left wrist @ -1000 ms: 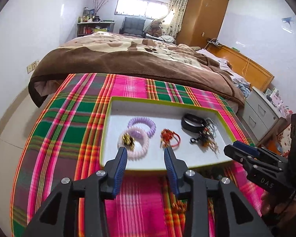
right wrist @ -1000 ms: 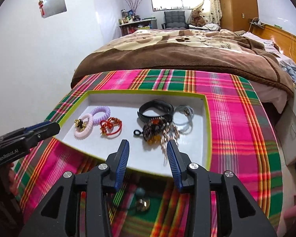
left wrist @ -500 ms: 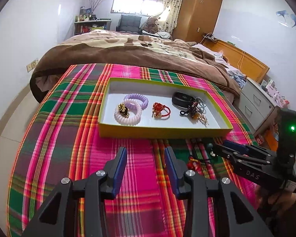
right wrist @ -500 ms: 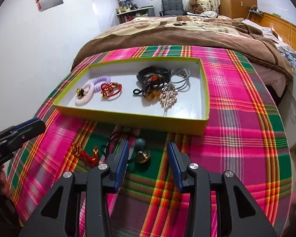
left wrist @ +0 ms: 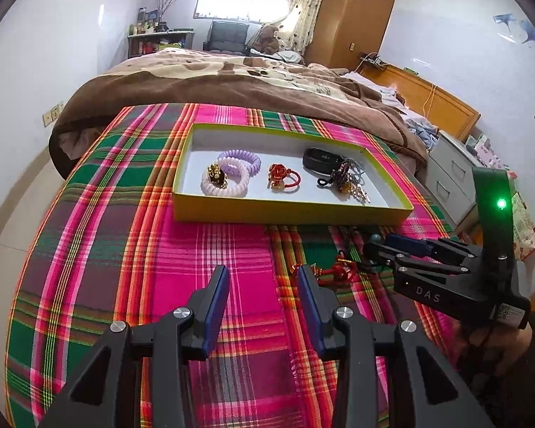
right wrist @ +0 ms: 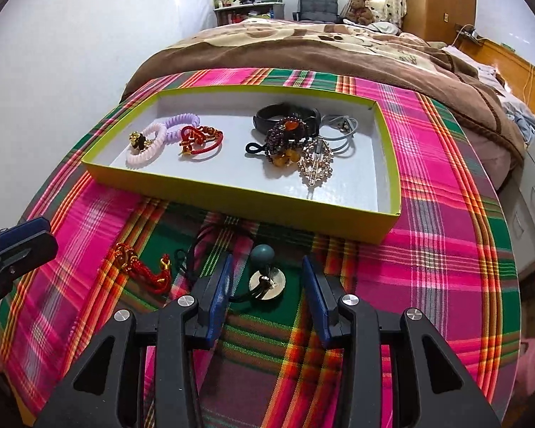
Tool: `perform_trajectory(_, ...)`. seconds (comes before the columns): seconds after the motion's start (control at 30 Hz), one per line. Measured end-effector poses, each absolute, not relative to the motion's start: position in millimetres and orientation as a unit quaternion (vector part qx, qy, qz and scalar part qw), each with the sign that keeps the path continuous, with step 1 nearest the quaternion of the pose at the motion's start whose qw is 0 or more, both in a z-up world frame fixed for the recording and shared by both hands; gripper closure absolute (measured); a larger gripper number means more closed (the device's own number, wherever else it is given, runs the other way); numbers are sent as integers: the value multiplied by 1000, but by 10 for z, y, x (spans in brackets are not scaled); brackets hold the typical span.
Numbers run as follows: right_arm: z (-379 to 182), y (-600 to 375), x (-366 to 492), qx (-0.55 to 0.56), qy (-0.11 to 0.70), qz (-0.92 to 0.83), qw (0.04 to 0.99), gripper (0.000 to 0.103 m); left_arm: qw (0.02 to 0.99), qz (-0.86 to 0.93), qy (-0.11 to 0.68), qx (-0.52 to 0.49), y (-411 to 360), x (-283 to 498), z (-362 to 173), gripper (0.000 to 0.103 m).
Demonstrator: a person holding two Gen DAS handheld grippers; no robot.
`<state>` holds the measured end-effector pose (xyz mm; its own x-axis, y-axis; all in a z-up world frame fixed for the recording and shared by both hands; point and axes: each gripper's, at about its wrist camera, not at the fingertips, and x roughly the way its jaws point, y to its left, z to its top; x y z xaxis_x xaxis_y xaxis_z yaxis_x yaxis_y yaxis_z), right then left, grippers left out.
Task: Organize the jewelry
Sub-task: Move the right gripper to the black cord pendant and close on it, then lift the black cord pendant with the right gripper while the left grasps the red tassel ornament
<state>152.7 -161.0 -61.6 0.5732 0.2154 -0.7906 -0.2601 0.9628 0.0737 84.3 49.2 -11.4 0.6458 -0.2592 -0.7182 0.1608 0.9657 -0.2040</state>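
Note:
A yellow-green tray (left wrist: 289, 214) (right wrist: 239, 192) on the plaid cloth holds coil hair ties (left wrist: 232, 174) (right wrist: 160, 135), a red cord bracelet (left wrist: 283, 176) (right wrist: 199, 141), a black band (left wrist: 321, 158) (right wrist: 285, 116), beads and a gold clip (right wrist: 315, 166). In front of the tray lie a red cord charm (right wrist: 141, 271) (left wrist: 337, 269) and a hair tie with a teal ball and silver disc (right wrist: 265, 273). My right gripper (right wrist: 267, 285) is open around that ball tie, low over the cloth. My left gripper (left wrist: 262, 296) is open and empty, left of the red charm.
The plaid cloth (left wrist: 125, 249) covers a round table. A bed with a brown blanket (left wrist: 232, 82) stands behind it. White drawers (left wrist: 453, 174) stand at the right. The right gripper's body (left wrist: 446, 267) shows in the left wrist view.
Both grippers have pulled back from over the tray and lowered toward the cloth in front of it. The right gripper now straddles the ball hair tie. Both stay open.

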Motion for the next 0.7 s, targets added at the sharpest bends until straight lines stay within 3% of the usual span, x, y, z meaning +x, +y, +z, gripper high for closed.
perform_trajectory(0.13,-623,-1616,1501,-31,439,128,889,66,902,-120,409,-62,477,845,-149,60)
perform_trajectory(0.2,-623,-1621,1488,-31,439,124,889,82,901,-121,413,-58,456,857,-170,60)
perform_trajectory(0.7,-441,-1929,1331,27,412,113,903,82,887,-145,437,-32,183,991,-287,60)
